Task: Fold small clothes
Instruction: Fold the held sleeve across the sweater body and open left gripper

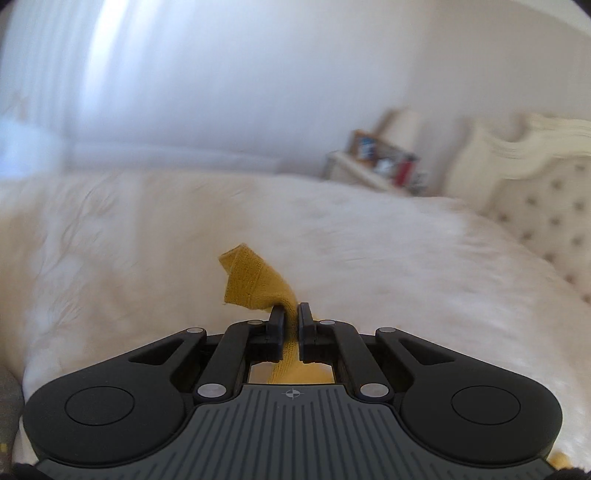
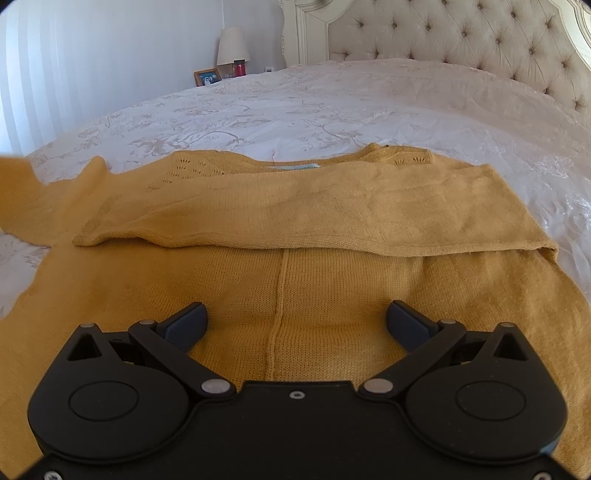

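Note:
A mustard-yellow knit sweater (image 2: 295,229) lies flat on the bed, its right sleeve folded across the chest. My right gripper (image 2: 295,317) hovers open just above the sweater's lower body, near its centre seam, nothing between its fingers. In the left wrist view my left gripper (image 1: 291,314) is shut on a bunched piece of the same yellow knit (image 1: 255,280), which sticks up past the fingertips and hangs down behind them. That view is blurred. At the left edge of the right wrist view the sweater's left sleeve (image 2: 22,192) rises off the bed.
The white floral bedspread (image 2: 332,107) covers the bed all around the sweater. A tufted headboard (image 2: 461,33) stands at the far end. A bedside table holds a lamp (image 2: 232,46), a picture frame (image 2: 207,76) and a red jar (image 2: 239,68).

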A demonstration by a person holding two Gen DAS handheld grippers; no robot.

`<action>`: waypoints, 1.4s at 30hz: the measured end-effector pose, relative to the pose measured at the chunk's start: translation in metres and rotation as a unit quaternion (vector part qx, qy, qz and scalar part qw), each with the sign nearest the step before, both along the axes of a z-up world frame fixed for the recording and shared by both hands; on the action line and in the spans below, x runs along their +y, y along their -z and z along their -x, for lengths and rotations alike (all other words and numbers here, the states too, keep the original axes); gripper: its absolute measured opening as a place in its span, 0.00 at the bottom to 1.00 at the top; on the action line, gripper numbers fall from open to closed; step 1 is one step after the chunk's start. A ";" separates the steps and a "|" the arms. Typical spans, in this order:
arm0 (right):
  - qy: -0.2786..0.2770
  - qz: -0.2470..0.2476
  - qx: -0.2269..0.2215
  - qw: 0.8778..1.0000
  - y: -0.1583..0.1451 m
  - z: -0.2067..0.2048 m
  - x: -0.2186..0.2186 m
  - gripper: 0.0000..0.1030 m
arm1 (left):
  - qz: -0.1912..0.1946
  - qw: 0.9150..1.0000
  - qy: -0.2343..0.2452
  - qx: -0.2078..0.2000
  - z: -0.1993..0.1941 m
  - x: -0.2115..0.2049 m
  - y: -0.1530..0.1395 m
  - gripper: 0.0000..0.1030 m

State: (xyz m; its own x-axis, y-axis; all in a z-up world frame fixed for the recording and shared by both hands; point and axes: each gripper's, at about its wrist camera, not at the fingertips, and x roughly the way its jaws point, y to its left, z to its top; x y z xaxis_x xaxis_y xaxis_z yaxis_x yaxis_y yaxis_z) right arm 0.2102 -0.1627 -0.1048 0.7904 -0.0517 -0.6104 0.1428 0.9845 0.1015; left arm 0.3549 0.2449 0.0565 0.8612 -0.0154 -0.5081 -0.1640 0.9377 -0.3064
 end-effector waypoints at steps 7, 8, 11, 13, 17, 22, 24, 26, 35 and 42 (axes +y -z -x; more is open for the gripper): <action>-0.022 -0.057 -0.004 0.998 -0.016 0.007 -0.024 0.99 | -0.013 0.991 0.121 -0.052 0.053 -0.117 -0.076 0.06; -0.017 -0.060 -0.009 0.998 -0.022 0.012 -0.029 0.99 | -0.013 0.989 0.138 -0.057 0.058 -0.135 -0.081 0.06; -0.006 -0.077 -0.019 0.997 -0.039 0.028 -0.048 0.99 | -0.014 0.981 0.183 -0.066 0.070 -0.194 -0.086 0.06; -0.002 -0.081 -0.022 0.996 -0.048 0.039 -0.062 0.99 | -0.012 0.976 0.210 -0.062 0.069 -0.234 -0.077 0.06; 0.008 -0.078 -0.016 0.997 -0.058 0.060 -0.087 0.99 | -0.013 0.966 0.255 -0.040 0.052 -0.307 -0.030 0.07; 0.023 -0.079 0.000 0.997 -0.058 0.077 -0.112 0.99 | -0.039 0.942 0.332 -0.016 0.068 -0.365 0.028 0.28; 0.028 -0.079 0.004 0.996 -0.057 0.081 -0.119 0.99 | -0.045 0.933 0.357 -0.009 0.083 -0.371 0.045 0.34; 0.028 -0.083 0.005 0.996 -0.057 0.080 -0.125 0.99 | -0.057 0.926 0.373 -0.010 0.102 -0.365 0.047 0.35; -0.010 -0.097 -0.023 0.995 -0.065 0.038 -0.136 0.98 | -0.124 0.952 0.278 0.043 0.119 -0.256 0.100 0.41; -0.031 -0.063 -0.003 0.998 -0.056 -0.029 -0.138 0.72 | -0.148 0.967 0.191 0.085 0.102 -0.185 0.135 0.46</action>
